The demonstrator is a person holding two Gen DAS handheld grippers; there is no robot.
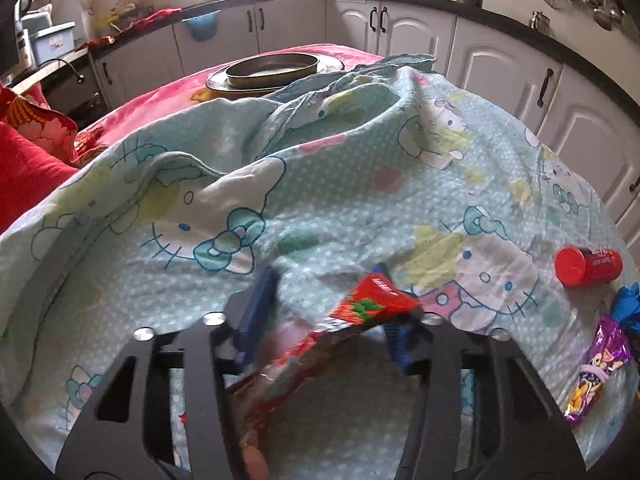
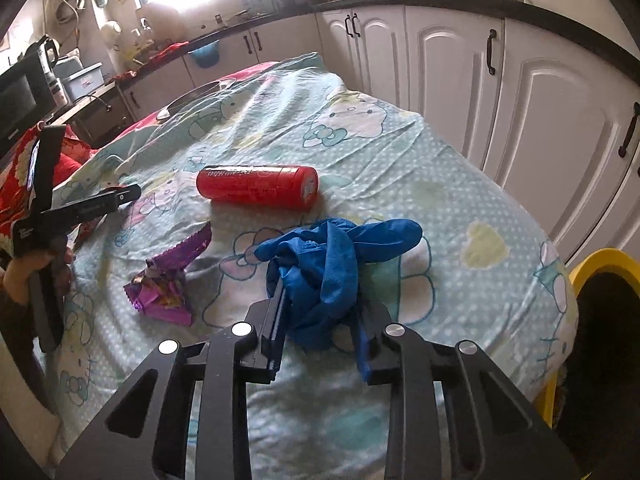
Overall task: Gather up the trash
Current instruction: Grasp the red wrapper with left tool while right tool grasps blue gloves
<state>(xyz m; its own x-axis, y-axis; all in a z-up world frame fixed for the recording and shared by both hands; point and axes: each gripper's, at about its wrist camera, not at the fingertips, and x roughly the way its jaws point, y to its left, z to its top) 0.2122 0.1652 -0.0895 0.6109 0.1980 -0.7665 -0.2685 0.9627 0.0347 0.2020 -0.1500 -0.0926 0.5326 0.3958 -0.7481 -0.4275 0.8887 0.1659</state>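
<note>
**Light, crinkly trash on a soft sheet**

My left tool (image 1: 326,300) has a red snack wrapper (image 1: 372,300) between its fingers, though motion blur keeps me from telling whether they are pinching it or just bracketing it. It looks thin, light and slippery, so I'd grip a folded edge. My right tool (image 2: 320,320) stands partly open around a crumpled blue glove (image 2: 332,260), soft and limp; I'd take it by the bunched middle. Near the worktop's right edge lie a purple wrapper (image 2: 166,284) and a rigid red tube (image 2: 256,186) that would roll, best held across its body. The wrapper's lower end is smeared, the cartoon sheet (image 2: 400,184) folds may hide more scraps, and a yellow bin (image 2: 592,264) is cut off at the right.
</note>
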